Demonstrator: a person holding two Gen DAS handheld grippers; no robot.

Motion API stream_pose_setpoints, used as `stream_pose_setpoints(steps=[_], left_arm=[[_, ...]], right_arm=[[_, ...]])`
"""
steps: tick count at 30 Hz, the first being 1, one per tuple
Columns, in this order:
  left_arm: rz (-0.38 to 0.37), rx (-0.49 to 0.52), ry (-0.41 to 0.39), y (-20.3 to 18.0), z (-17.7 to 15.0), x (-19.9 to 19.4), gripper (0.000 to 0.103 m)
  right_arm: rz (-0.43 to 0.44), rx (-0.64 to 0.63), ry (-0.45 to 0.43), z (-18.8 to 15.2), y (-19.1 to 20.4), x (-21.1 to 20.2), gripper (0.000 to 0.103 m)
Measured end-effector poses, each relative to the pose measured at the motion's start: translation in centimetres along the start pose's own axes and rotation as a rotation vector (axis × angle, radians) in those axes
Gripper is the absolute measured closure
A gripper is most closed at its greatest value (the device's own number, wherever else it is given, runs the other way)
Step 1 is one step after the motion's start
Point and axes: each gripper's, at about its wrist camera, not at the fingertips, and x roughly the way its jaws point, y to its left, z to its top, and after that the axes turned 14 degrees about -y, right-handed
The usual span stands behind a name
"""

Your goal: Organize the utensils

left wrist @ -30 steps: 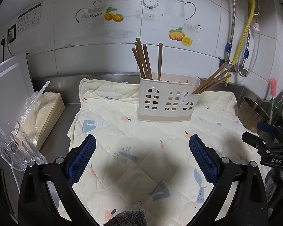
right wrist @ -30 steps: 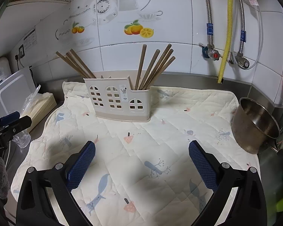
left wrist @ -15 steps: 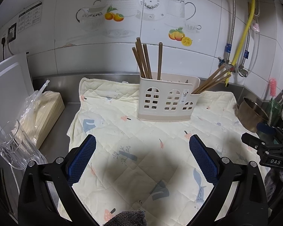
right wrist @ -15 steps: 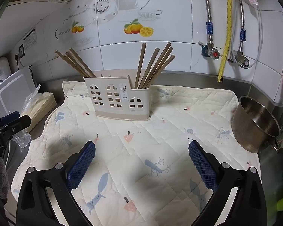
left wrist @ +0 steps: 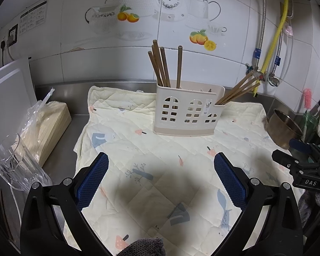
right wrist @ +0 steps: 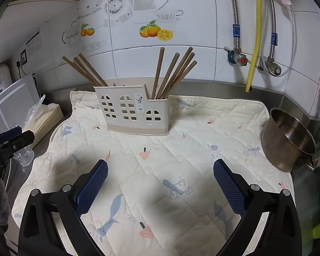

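A cream plastic utensil holder stands upright on a quilted cloth near the back wall. Brown wooden chopsticks lean in its left compartment; another bunch leans right from the lower compartment. My left gripper hangs open over the cloth's front, well short of the holder, nothing between its blue pads. My right gripper is likewise open and empty. Each gripper shows at the edge of the other's view.
A steel pot sits at the cloth's right edge. On the left are a clear glass jug, a bagged stack of wooden sticks and a white board. Pipes and a yellow hose run down the tiled wall.
Both grippers have drawn back very slightly from the holder; both stay open and empty. Nothing on the cloth has moved.
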Motion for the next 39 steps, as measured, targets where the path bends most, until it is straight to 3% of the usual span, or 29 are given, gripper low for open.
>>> stream_pose_setpoints(steps=[39], left_arm=[[-0.028,-0.006,0.018,-0.50,-0.40,0.42,0.005]], right_arm=[[0.002,-0.003,0.011,-0.16,-0.17,0.16,0.007]])
